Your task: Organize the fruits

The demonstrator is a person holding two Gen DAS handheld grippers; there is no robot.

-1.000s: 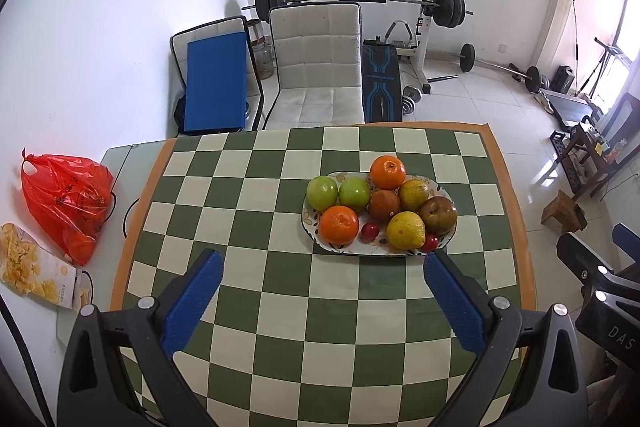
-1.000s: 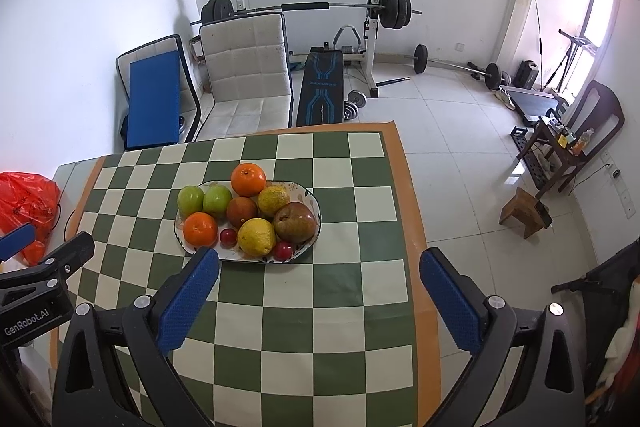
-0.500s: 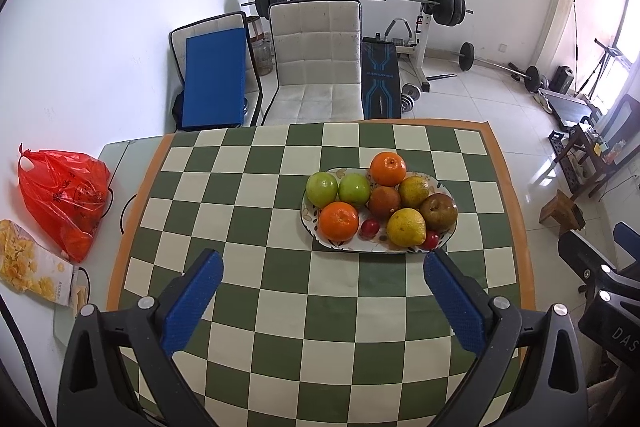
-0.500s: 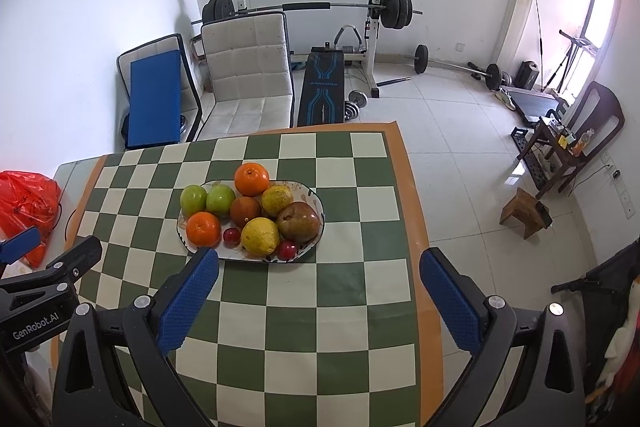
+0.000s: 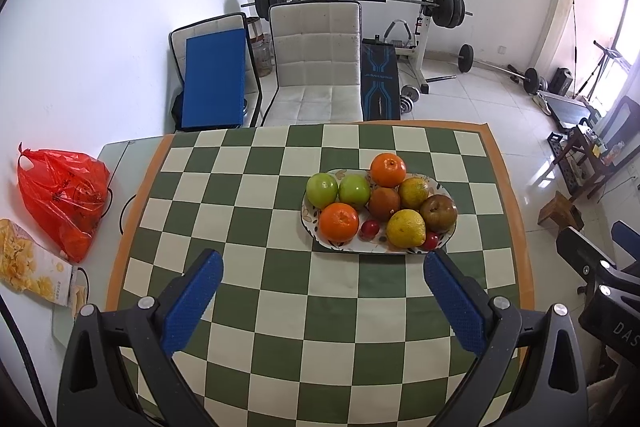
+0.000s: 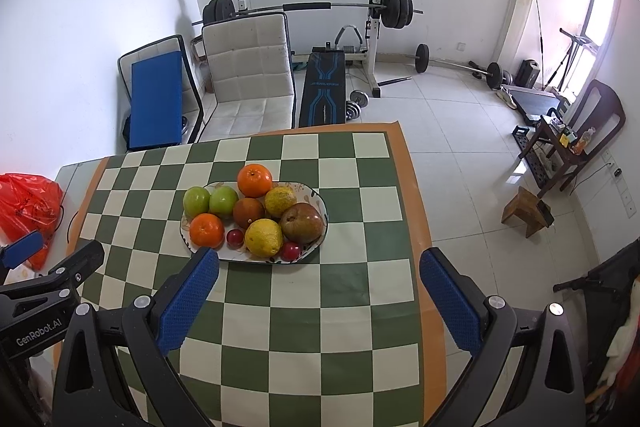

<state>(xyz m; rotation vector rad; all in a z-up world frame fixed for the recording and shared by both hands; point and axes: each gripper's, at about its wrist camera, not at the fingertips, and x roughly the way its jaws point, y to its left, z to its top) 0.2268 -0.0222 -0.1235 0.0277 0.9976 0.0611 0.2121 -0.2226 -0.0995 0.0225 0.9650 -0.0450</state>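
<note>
Since the earlier frames both tongs had been drawn slightly back and up, so that the plate (image 5: 310,227) was seen a little farther from the fingertips and more of the near table edge was shown; nothing on the plate had been shifted.

The plate, an oval glazed dish with a printed floral rim, was found just ahead of the left gripper (image 5: 323,297), toward its right finger, and ahead of the right gripper (image 6: 319,293), toward its left finger. Its long axis was laid across the view, left to right. On it smooth, rounded fruit was heaped: two green apples (image 5: 338,190) side by side at the far left, one dimpled orange (image 5: 388,169) at the far rim and another orange (image 5: 339,222) at the near left, a knobbly lemon (image 5: 405,228) at the near edge, a brown-red pear-like fruit (image 5: 439,212) at the right end, and two small glossy red fruits (image 5: 369,229) along the near rim.

Both tongs were held wide open above the cloth, with nothing between their blue, stippled pads (image 6: 188,297).

The table was covered by a green and cream chequered cloth (image 5: 280,291) with an orange border. A crinkled red plastic bag (image 5: 62,197) was seen far to the left, and a quilted white chair (image 5: 316,63) beyond the table.
</note>
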